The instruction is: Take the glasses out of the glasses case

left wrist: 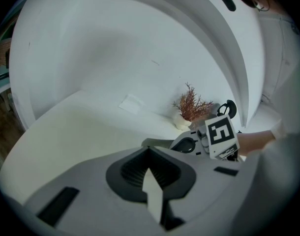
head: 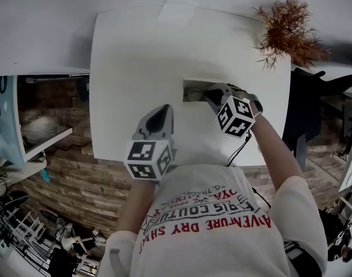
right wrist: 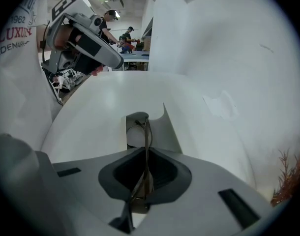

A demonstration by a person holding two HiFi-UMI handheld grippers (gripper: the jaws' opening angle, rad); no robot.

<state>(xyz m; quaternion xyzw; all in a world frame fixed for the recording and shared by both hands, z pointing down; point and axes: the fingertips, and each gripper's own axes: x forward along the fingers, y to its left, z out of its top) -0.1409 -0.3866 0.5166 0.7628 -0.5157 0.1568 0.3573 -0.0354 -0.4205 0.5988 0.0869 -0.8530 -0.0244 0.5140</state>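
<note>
The glasses case [head: 190,85] lies open on the right half of the white table [head: 135,56], about midway between the near and far edges. In the right gripper view its white lid [right wrist: 170,124] stands raised at the far side. The glasses [right wrist: 141,131] are in the case: a thin dark frame, edge-on in the right gripper view, runs from the white inside of the case back into the right gripper [right wrist: 144,154]. That gripper's fingers are closed on the frame and pinch it between their pads. In the head view the right gripper [head: 208,94] reaches steeply down into the case from the near right, with its marker cube [head: 235,115] just behind it. Whether the glasses have lifted off the bottom of the case cannot be told. The left gripper [head: 163,109] is over the table toward the near edge, left of the case and apart from it. In its own view the left gripper [left wrist: 150,168] has its fingers pressed together at the tips, with nothing between them. A dried reddish plant [head: 287,30] stands in a small white vase [left wrist: 182,122] at the far right corner. A white slip of paper [head: 177,10] lies flat at the far edge.
</note>
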